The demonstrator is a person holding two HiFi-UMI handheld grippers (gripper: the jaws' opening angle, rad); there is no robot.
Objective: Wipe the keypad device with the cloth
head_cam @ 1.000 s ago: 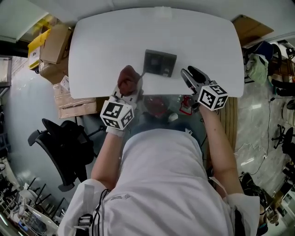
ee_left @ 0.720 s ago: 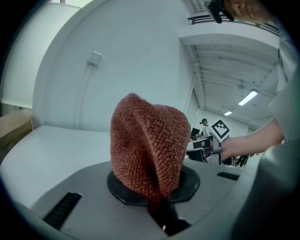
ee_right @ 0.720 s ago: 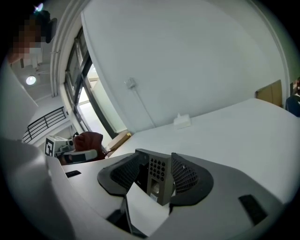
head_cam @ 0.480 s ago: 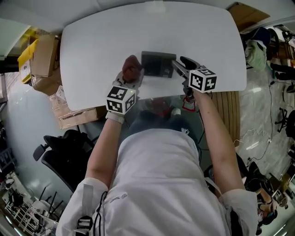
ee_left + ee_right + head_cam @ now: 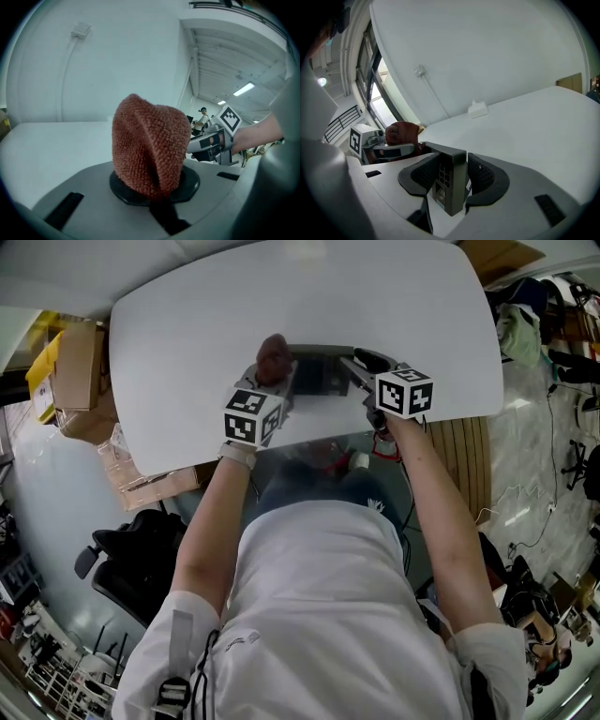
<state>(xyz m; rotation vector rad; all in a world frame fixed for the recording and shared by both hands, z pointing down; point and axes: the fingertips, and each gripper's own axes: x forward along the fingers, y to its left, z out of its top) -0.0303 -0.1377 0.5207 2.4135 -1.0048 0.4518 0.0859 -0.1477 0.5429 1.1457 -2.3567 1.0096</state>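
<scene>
The dark grey keypad device (image 5: 319, 371) stands on edge on the white table (image 5: 187, 315). My right gripper (image 5: 361, 364) is open at its right end. In the right gripper view the device (image 5: 451, 180) stands between the wide jaws of that gripper (image 5: 452, 176), with a thin gap at the right pad. A reddish-brown cloth (image 5: 273, 354) is bunched in my left gripper (image 5: 270, 376), which is shut on it just left of the device. The cloth (image 5: 150, 145) fills the left gripper view, and it hides the pads.
A small white adapter (image 5: 478, 109) with a cable lies at the table's far edge. Cardboard boxes (image 5: 80, 371) stand left of the table, an office chair (image 5: 131, 549) sits at the lower left, and wooden boards (image 5: 459, 442) lie to the right.
Both grippers moved forward over the table. The right gripper reached the device, which now stands between its jaws. The left gripper carried the cloth up to the device's left end.
</scene>
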